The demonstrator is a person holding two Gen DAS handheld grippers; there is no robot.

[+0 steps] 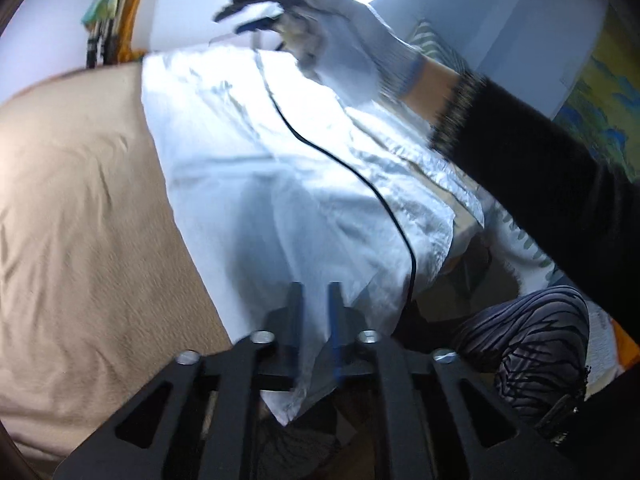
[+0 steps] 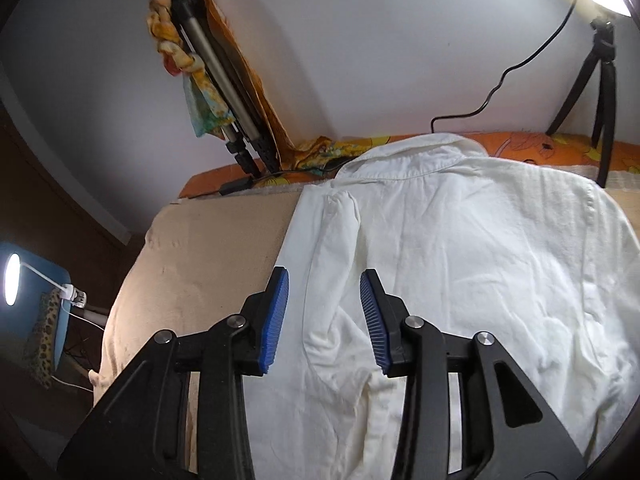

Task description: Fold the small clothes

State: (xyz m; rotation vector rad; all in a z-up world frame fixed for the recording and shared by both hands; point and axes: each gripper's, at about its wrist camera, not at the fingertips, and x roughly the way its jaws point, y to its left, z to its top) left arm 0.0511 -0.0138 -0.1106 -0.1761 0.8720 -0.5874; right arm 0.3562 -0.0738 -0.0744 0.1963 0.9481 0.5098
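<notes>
A white collared shirt lies back-up on the beige bed cover, collar toward the far wall. One sleeve is folded in along its left side. My right gripper is open just above that folded sleeve and holds nothing. My left gripper is shut on the shirt's hem and lifts it off the beige cover. In the left wrist view the shirt stretches away, and the right gripper shows at the top, held by a white-gloved hand.
A tripod and a cable stand at the back right. A folded stand wrapped in patterned cloth leans on the wall. A lamp sits at the left. A black cable crosses the shirt; a patterned knee is close by.
</notes>
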